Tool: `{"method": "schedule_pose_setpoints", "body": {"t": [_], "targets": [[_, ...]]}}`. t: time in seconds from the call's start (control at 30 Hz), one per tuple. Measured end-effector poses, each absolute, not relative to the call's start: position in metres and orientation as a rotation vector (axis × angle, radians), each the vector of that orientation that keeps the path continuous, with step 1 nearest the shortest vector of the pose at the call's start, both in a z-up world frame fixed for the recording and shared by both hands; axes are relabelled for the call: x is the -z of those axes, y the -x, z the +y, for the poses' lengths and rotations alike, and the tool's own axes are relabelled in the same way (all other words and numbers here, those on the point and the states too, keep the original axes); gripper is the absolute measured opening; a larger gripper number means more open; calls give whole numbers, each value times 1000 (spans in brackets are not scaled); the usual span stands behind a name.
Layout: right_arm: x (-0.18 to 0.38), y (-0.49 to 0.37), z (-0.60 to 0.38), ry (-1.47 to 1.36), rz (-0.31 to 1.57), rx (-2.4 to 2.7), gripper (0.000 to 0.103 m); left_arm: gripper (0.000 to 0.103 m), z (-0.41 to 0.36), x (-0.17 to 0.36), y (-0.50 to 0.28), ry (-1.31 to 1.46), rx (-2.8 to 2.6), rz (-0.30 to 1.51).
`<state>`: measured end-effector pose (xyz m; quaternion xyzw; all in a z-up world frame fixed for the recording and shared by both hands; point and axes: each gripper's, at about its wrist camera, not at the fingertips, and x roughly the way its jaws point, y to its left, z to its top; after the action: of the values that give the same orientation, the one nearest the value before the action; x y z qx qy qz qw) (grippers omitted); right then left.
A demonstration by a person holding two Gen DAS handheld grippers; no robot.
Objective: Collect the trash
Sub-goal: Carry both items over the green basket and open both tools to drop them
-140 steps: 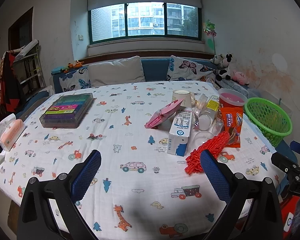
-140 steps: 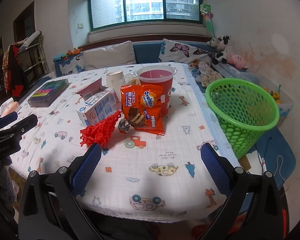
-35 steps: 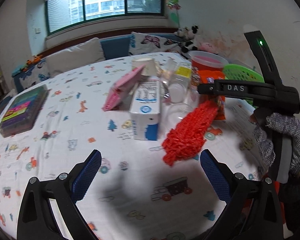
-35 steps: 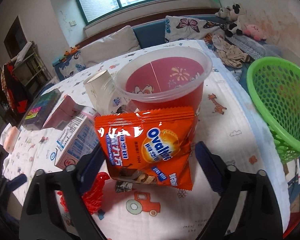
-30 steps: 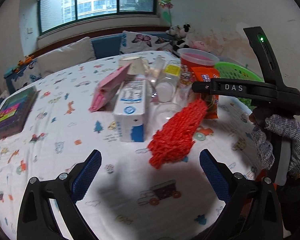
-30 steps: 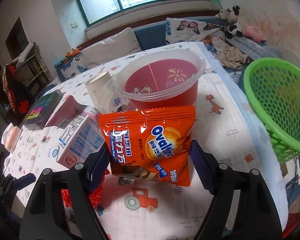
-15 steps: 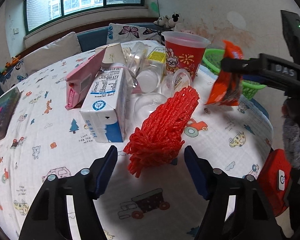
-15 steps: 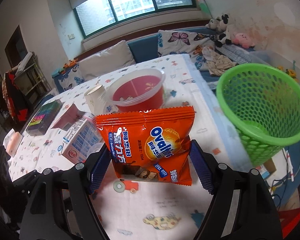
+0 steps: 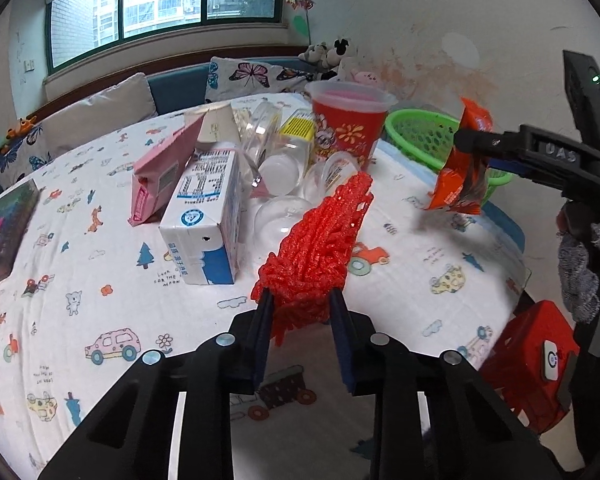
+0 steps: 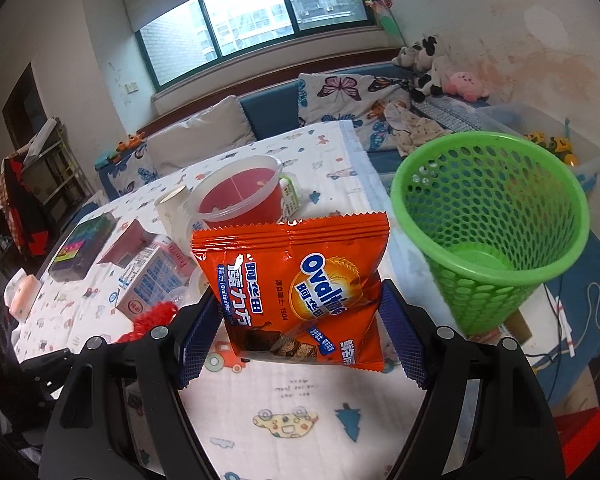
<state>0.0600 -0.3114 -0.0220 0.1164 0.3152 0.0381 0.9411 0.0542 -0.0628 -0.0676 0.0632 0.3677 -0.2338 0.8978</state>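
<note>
Now, status:
right gripper (image 10: 300, 334): closed on the orange Ovaltine packet (image 10: 296, 284). Half a second ago the packet was over the surface by the red cup; it now hangs in the air, off the surface, with the green basket (image 10: 496, 216) ahead and to the gripper's right.
left gripper (image 9: 302, 312): was wide open a second ago, now clamped on the near end of the red foam net (image 9: 320, 244). Net's far end runs forward from the gripper and looks to rest on the surface.
pile: milk carton (image 9: 204, 216), pink pack (image 9: 160, 172) and red cup (image 9: 350, 128) sit ahead-left of the left gripper, untouched.
meaning: both grasps look made; packet looks ready to go over the basket rim, then release. Net follows.
risk: net is soft, may snag the clear lids just beside it when lifted.
</note>
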Motion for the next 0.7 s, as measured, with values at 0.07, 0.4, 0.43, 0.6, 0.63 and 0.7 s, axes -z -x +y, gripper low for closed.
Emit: {"method": "schedule_pose_setpoints", "body": {"t": [0.07, 0.4, 0.43, 0.6, 0.63, 0.7], "targets": [[21, -59, -316, -235, 639, -71, 77, 26, -63, 61, -49, -133, 495, 752], [11, -67, -364, -234, 617, 22, 77, 26, -97, 12, -40, -140, 629, 666], [11, -70, -372, -243, 618, 30, 77, 26, -102, 7, -42, -143, 637, 658], [11, -81, -407, -263, 621, 83, 78, 26, -137, -9, -66, -162, 667, 639], [12, -84, -414, -262, 623, 91, 78, 26, -143, -11, -70, -165, 670, 637], [13, -91, -427, -261, 629, 114, 78, 26, -157, -15, -83, -163, 680, 638]]}}
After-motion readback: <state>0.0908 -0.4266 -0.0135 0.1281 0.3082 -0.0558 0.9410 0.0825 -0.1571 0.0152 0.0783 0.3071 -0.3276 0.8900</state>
